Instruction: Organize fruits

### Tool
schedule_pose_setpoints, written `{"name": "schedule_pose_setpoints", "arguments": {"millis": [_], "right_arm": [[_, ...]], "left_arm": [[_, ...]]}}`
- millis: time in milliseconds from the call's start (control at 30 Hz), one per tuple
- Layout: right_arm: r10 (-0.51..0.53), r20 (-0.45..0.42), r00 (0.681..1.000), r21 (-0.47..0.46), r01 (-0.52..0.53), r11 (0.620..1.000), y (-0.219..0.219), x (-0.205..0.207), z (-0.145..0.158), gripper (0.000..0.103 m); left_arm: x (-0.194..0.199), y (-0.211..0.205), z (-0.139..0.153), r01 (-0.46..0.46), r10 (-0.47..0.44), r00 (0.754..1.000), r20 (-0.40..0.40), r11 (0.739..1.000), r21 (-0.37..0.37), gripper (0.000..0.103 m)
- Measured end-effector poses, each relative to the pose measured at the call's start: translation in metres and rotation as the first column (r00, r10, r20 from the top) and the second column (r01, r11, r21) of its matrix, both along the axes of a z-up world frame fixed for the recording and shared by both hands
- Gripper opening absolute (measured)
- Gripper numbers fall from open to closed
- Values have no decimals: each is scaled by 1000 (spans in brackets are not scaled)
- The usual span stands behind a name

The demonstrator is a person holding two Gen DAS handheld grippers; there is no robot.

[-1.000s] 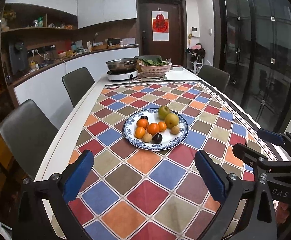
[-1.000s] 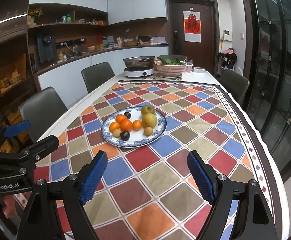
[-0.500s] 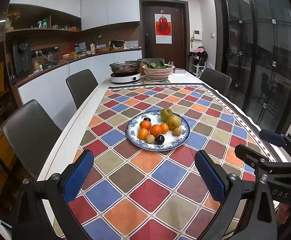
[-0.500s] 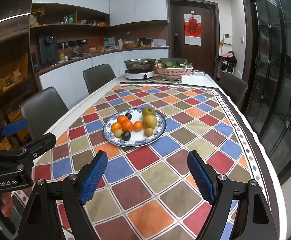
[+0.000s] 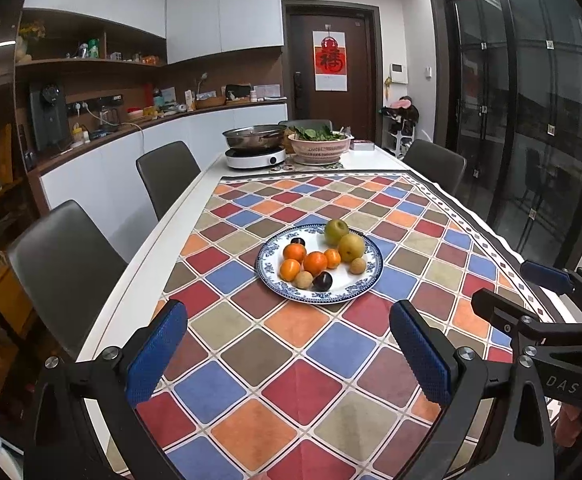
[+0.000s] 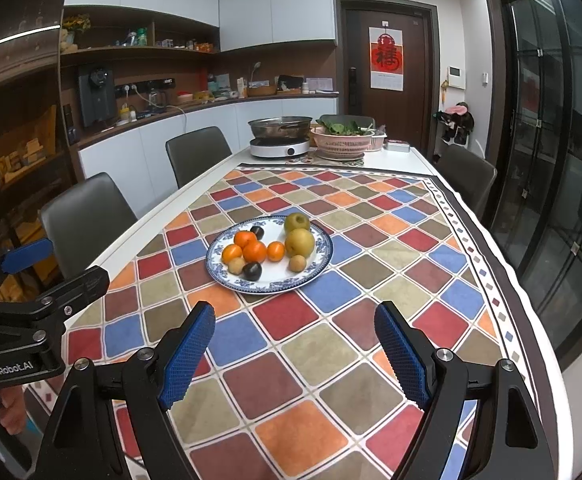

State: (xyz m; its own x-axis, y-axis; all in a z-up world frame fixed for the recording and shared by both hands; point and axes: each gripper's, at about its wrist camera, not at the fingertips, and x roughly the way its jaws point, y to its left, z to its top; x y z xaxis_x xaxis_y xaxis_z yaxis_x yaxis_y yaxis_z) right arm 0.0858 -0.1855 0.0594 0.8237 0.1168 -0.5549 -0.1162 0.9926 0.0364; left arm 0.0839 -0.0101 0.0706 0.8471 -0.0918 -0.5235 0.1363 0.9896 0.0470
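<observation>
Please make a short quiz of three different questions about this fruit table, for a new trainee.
1. How many orange fruits lie on the blue-rimmed plate?
2. True or false: the left gripper is holding a fruit.
3. Which fruit lies farthest from the camera in the right wrist view? A) the green fruit B) the near dark plum C) the small tan fruit

Key
1. Four, grouped on the left part of the plate.
2. False: its blue pads stand wide apart over the checked tablecloth, with nothing between them.
3. A, at the far rim of the plate.
</observation>
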Motion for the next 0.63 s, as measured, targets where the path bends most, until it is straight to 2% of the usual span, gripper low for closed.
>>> {"name": "schedule_pose_setpoints", "arguments": {"millis": [633], "right_arm": [[-1, -9, 1000, -3, 1, 1000, -2, 2, -2, 82]], "left_arm": [[1, 0, -4, -11, 11, 1000, -11, 1000, -8, 103]]}}
